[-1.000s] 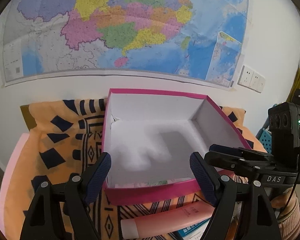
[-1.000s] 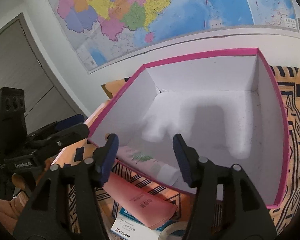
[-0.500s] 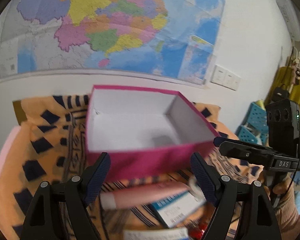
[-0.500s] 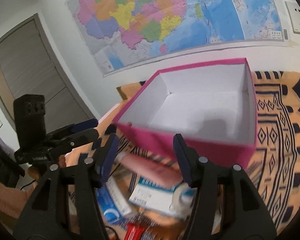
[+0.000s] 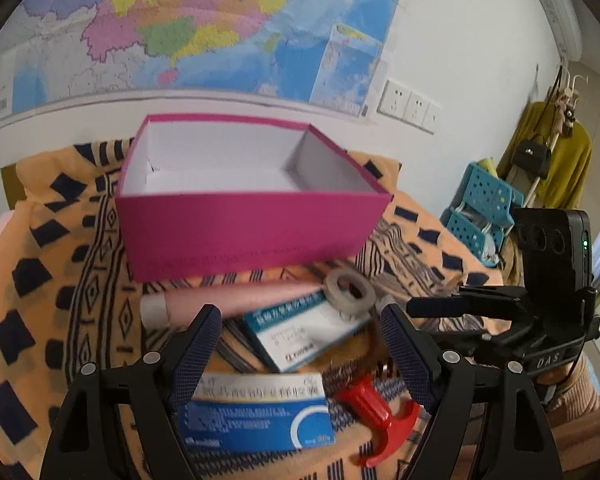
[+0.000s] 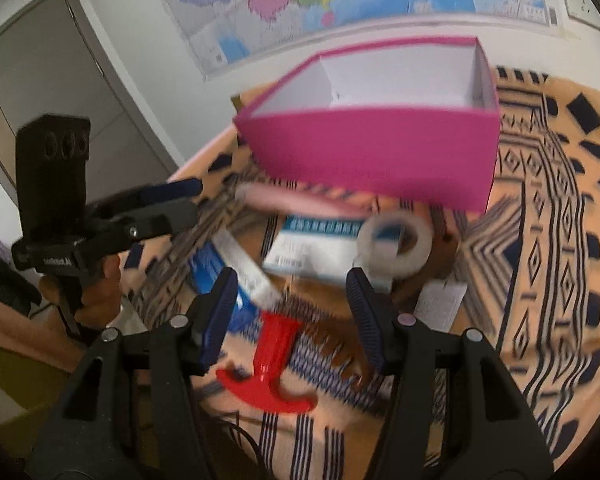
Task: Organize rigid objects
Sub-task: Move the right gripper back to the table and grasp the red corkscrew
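Because the open magenta cardboard box (image 5: 256,236) sat empty behind the clutter, left gripper (image 5: 300,344) and right gripper (image 6: 292,304) hovered with jaws apart, holding nothing, above the red plastic T-handled tool (image 6: 272,364).

Home room, wall map (image 5: 204,28), coat rack with handbag (image 5: 534,154), patterned tablecloth (image 5: 60,272), door (image 6: 60,80)

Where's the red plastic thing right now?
The red plastic thing lies on the patterned cloth, low in both wrist views. It is in front of the pink box, right of the blue medicine box and below the tape roll.
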